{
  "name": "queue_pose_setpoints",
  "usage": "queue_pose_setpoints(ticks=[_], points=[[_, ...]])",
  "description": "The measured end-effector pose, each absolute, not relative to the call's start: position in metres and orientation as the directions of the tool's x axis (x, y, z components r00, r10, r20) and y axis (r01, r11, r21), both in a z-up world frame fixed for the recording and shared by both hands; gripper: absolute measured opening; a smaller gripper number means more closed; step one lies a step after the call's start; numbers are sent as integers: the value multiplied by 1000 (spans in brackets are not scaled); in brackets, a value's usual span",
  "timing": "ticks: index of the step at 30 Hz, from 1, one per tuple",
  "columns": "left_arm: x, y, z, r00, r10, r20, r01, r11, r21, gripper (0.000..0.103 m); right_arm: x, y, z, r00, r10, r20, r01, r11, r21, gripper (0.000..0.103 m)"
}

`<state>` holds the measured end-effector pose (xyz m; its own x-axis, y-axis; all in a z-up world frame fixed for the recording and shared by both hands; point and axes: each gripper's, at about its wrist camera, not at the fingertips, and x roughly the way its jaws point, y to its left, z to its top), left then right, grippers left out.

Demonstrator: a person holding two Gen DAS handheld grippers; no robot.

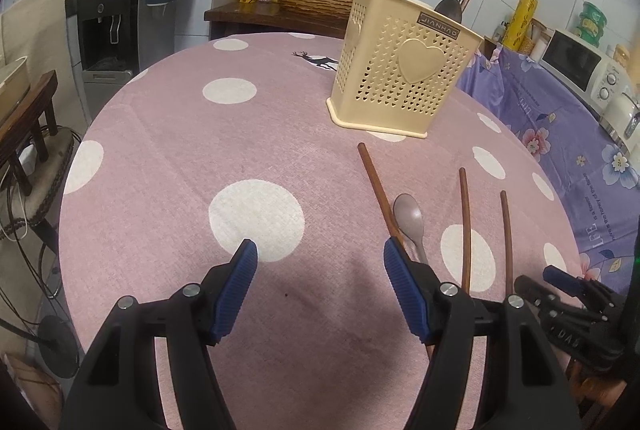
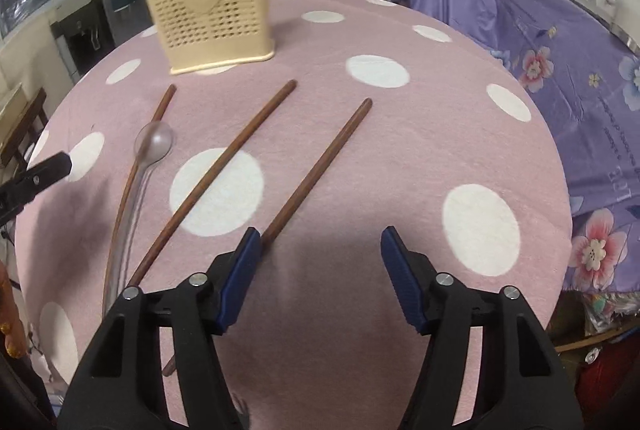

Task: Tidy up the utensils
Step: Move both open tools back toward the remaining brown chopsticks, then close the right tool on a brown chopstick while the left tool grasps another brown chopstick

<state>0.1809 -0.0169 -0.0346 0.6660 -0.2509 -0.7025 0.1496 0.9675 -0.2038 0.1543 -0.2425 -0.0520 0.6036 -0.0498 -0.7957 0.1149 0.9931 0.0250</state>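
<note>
Wooden chopsticks (image 2: 224,167) on the table (image 2: 360,133) — left gripper (image 1: 316,250), right gripper (image 2: 318,242) spread wide, empty

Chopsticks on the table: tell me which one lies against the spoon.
The leftmost chopstick, nearest the left gripper; the spoon overlaps it. The other two chopsticks lie apart, right of it.

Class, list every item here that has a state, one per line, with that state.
Left gripper: open, empty.
Right gripper: open, empty.
Utensil holder: upright, holding some utensils.
Three chopsticks: lying flat on the table.
Spoon: lying flat, bowl up.
</note>
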Motion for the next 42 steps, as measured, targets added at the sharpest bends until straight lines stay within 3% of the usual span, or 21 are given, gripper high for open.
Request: queue_pose_setpoints(ticks=[5, 12, 18, 22, 27, 32, 39, 42], points=[[197, -31, -30, 658, -256, -708, 173, 967, -189, 64, 165, -254, -56, 604, -12, -797, 151, 984, 100, 61], [243, -71, -35, 582, -254, -772, 223, 963, -149, 39, 184, -250, -53, 619, -12, -785, 141, 985, 95, 57], [266, -89, -49, 541, -210, -814, 207, 972, -114, 27, 201, -267, -57, 596, -35, -802, 196, 975, 103, 41], [270, -92, -53, 550, -188, -814, 210, 974, -83, 23, 211, -268, -58, 594, -48, -803, 193, 978, 84, 36], [278, -90, -53, 544, -181, -820, 225, 972, -65, 11, 235, -264, -56, 583, -50, -811, 169, 984, 61, 20], [285, -89, -52, 526, -204, -826, 244, 966, -84, 10, 262, -255, -55, 575, -14, -818, 118, 991, 65, 13], [290, -86, -52, 519, -225, -825, 252, 962, -103, 9, 275, -248, -54, 566, 8, -824, 78, 995, 64, 12], [286, -88, -51, 520, -219, -826, 251, 963, -98, 15, 275, -249, -54, 569, 0, -822, 101, 993, 69, 12]])
